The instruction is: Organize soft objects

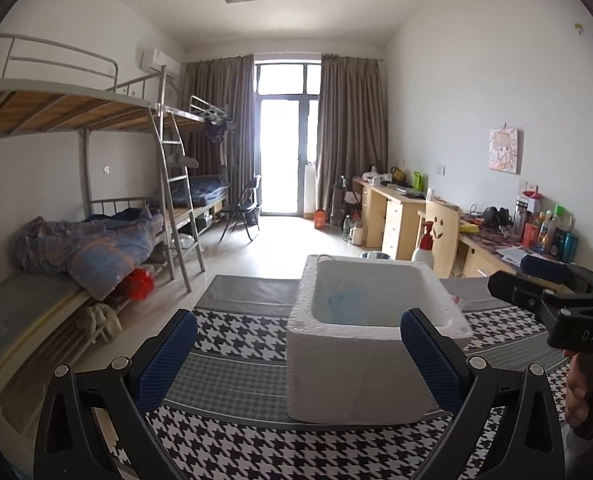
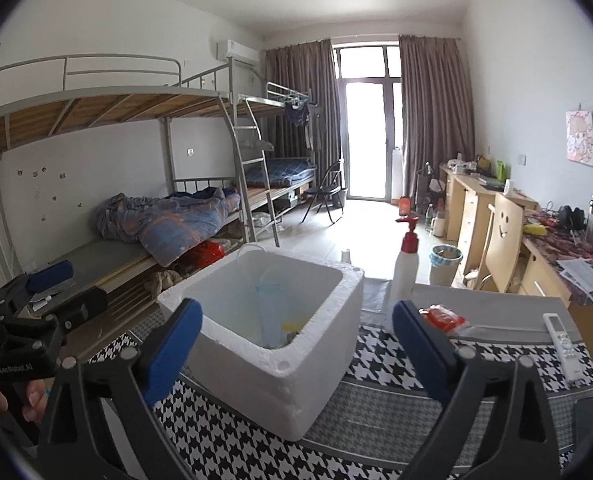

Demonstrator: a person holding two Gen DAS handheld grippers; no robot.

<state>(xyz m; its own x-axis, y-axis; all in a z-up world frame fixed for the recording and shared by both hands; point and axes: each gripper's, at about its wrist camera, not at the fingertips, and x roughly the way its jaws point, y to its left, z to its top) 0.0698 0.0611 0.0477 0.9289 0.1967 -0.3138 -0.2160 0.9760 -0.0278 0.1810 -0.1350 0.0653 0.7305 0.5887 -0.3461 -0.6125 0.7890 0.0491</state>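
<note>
White foam makes up the box [image 1: 328, 376] that stands on the houndstooth-patterned cloth [image 1: 232, 332] covering the tabletop. Inside it, a pale blue soft item [image 2: 270, 312] leans against the inner wall, with something yellow [image 2: 292, 325] low beside it.

The left tongs [image 1: 298, 356] stand wide apart with nothing between their blue pads [image 1: 430, 356], which frame the near face of the box without touching it. The right tongs [image 2: 296, 344] are likewise spread wide and empty, hovering before the box's near corner.

To the right of the box stand a white pump bottle with a red top [image 2: 404, 264], a red packet [image 2: 442, 317] in clear wrap just beyond the right pad, and a white remote control [image 2: 562, 346] near the cloth's edge.
</note>
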